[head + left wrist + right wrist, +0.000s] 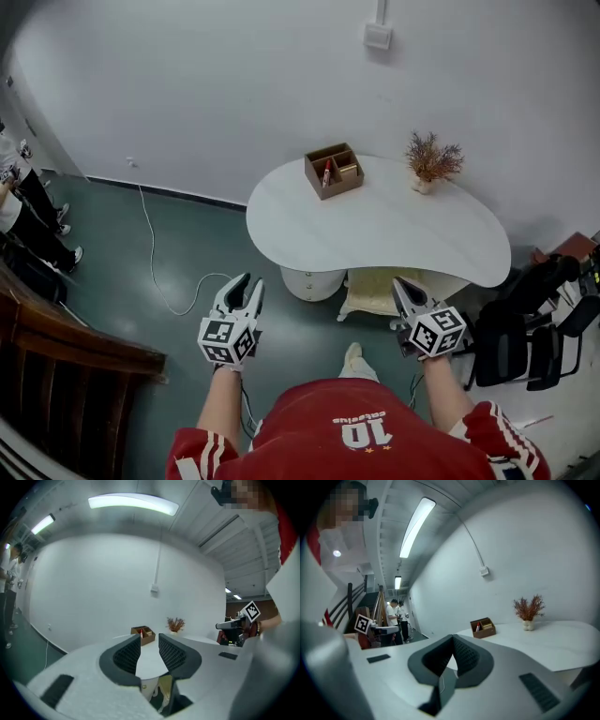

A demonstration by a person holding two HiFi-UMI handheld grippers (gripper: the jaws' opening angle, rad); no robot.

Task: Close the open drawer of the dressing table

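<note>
Head view: the white kidney-shaped dressing table (375, 230) stands against the pale wall. Right of the table, black chairs (520, 342) are cut off by the picture's edge. Far to its left, two standing people (23, 211) are half out of frame. In front of the table, the wearer's red jersey (361, 433) reads "10"; the line of letters above it is too small to read. The cream open drawer (380, 292) juts from under the table's front edge, its rear hidden beneath the top and its contents unclear.

The left gripper (251, 283) hangs before the table's left end, jaws apart with nothing between them. The right gripper (401, 286) is just before the drawer, jaw tips together and empty.

At the table's back stand a brown wooden organiser box (334, 171), its contents hard to make out, and a russet dried sprig in a small white vase (432, 161).
</note>
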